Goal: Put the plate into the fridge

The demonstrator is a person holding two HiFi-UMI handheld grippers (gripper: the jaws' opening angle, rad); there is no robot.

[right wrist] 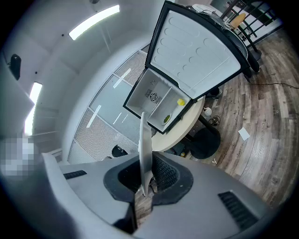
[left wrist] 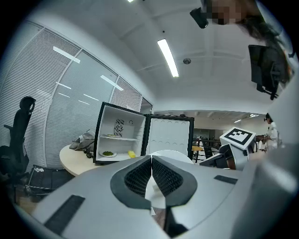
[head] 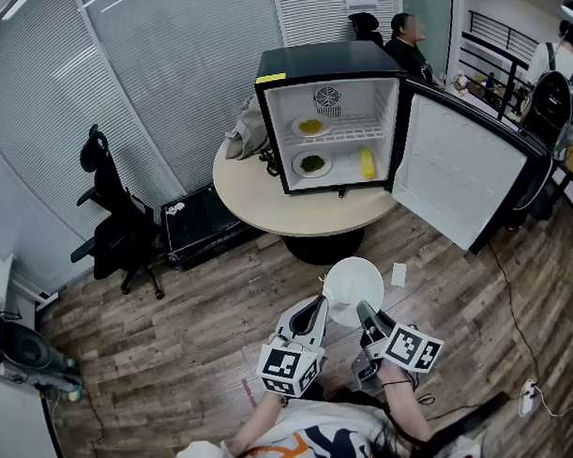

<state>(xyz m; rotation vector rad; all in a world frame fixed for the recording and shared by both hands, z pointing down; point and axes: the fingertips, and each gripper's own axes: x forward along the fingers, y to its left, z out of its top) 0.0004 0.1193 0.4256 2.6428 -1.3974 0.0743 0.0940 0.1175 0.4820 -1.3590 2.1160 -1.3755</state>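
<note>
I hold a white empty plate (head: 352, 285) above the wood floor, in front of the round table. My right gripper (head: 364, 313) is shut on its near rim; in the right gripper view the plate (right wrist: 145, 140) stands edge-on between the pads. My left gripper (head: 322, 305) is shut on the plate's left rim, and the plate (left wrist: 173, 156) shows just past the closed jaw tips. The black mini fridge (head: 327, 58) stands on the table with its door (head: 453, 166) swung open to the right. Inside are two plates of green food, one per shelf, and a yellow item.
The round beige table (head: 257, 201) also carries a grey bag beside the fridge. A black office chair (head: 113, 220) and a black case (head: 202, 222) stand at the left by the blinds. A scrap of paper (head: 398, 274) lies on the floor. People stand at the back right.
</note>
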